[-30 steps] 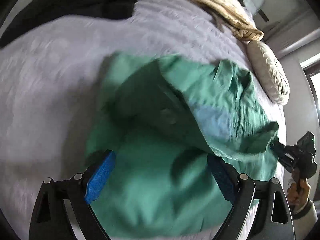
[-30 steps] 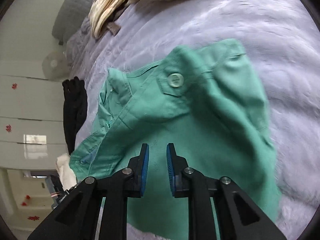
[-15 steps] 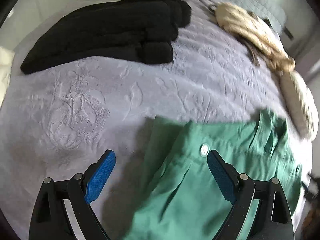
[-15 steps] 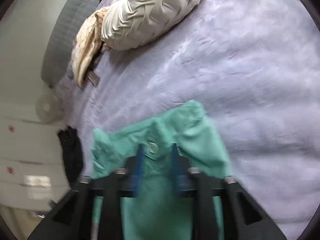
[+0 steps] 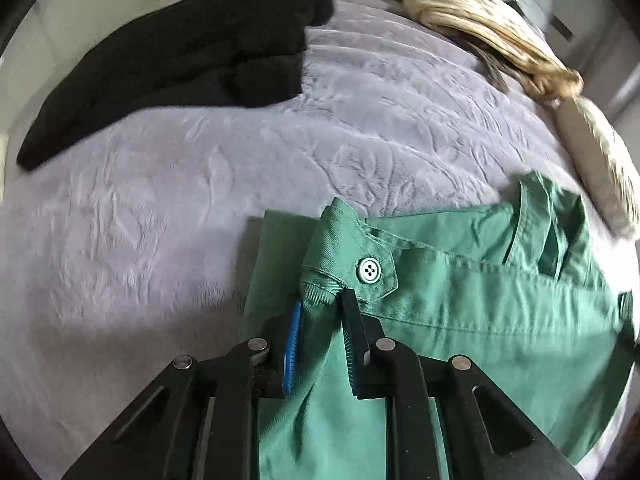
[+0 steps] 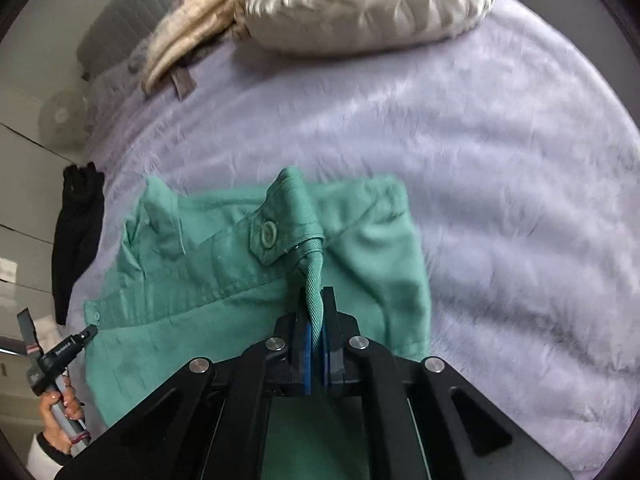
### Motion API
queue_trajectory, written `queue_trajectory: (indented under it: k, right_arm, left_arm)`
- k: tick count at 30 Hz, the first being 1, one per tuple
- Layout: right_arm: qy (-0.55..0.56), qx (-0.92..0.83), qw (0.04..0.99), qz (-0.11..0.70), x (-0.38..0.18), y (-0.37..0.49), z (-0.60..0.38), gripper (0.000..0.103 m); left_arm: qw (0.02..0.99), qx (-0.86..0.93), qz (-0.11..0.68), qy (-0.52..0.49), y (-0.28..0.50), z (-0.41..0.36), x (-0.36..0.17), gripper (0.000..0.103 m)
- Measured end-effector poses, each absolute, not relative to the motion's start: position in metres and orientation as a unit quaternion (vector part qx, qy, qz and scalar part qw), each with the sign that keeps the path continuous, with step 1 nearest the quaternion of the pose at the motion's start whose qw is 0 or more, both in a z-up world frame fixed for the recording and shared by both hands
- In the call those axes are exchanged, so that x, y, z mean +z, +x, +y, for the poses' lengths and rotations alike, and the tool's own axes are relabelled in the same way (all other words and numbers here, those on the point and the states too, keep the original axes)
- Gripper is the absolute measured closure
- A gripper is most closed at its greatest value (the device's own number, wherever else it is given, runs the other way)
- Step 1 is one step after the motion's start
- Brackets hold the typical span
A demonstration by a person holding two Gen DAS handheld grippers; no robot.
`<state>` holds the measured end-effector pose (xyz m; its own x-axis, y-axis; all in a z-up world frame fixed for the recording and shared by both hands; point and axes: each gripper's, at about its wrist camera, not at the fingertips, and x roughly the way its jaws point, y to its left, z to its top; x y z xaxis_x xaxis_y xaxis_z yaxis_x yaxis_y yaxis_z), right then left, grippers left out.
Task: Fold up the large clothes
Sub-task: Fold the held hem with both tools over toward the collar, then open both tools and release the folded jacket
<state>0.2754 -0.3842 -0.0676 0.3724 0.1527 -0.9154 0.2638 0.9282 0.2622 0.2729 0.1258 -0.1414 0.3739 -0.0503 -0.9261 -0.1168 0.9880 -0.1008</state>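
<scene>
A green garment point(image 5: 480, 320) with a buttoned waistband lies spread on a lavender bedspread point(image 5: 160, 220). My left gripper point(image 5: 320, 304) has its jaws closing, and a bunched corner of the waistband sits pinched between the blue pads, just below a pale button point(image 5: 368, 270). In the right wrist view the green garment point(image 6: 200, 280) is held at its other end. There my right gripper point(image 6: 316, 300) is shut on a twisted ridge of cloth beside a second button point(image 6: 267, 234). The left gripper point(image 6: 86, 334) and the hand point(image 6: 60, 412) holding it show at that view's lower left.
A black garment point(image 5: 180, 52) lies at the far left of the bed. A beige garment point(image 5: 480, 20) and a cream pleated pillow point(image 6: 360, 4) lie near the grey headboard. A fan point(image 6: 60, 120) and white cupboards stand beyond the bed.
The left jaws stood wide apart over the garment and have now closed on the waistband corner. The right jaws opened briefly, then closed on a ridge of cloth.
</scene>
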Motion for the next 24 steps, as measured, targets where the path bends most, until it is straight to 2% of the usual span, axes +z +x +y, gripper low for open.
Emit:
queue_trajectory:
  k: [4,6,7,10,17,21,24]
  right_arm:
    - [0.186,-0.041,0.784,0.591,-0.099,0.282,-0.4,0.098]
    - [0.201,-0.046,0.778,0.593,-0.114,0.28,-0.404,0.098]
    - [0.208,-0.05,0.779,0.589,-0.114,0.278,-0.404,0.096]
    - [0.228,-0.059,0.774,0.588,-0.102,0.268,-0.412,0.084]
    - [0.204,-0.063,0.811,0.545,-0.047,0.229,-0.406,0.084]
    - [0.199,-0.011,0.806,0.558,-0.043,0.2,-0.374,0.084]
    - [0.181,0.012,0.788,0.588,-0.061,0.183,-0.349,0.084]
  left_arm:
    - [0.824,0.037,0.564,-0.044,0.275,0.122,-0.162,0.073]
    - [0.831,0.064,0.553,-0.02,0.271,0.12,-0.16,0.057]
    - [0.832,0.081,0.549,-0.005,0.269,0.121,-0.157,0.043]
    - [0.836,0.097,0.54,0.016,0.258,0.134,-0.139,0.042]
    - [0.845,0.077,0.53,-0.016,0.202,0.158,-0.095,0.042]
    - [0.836,0.046,0.547,-0.017,0.174,0.138,-0.109,0.042]
    - [0.816,0.051,0.576,-0.023,0.16,0.129,-0.137,0.042]
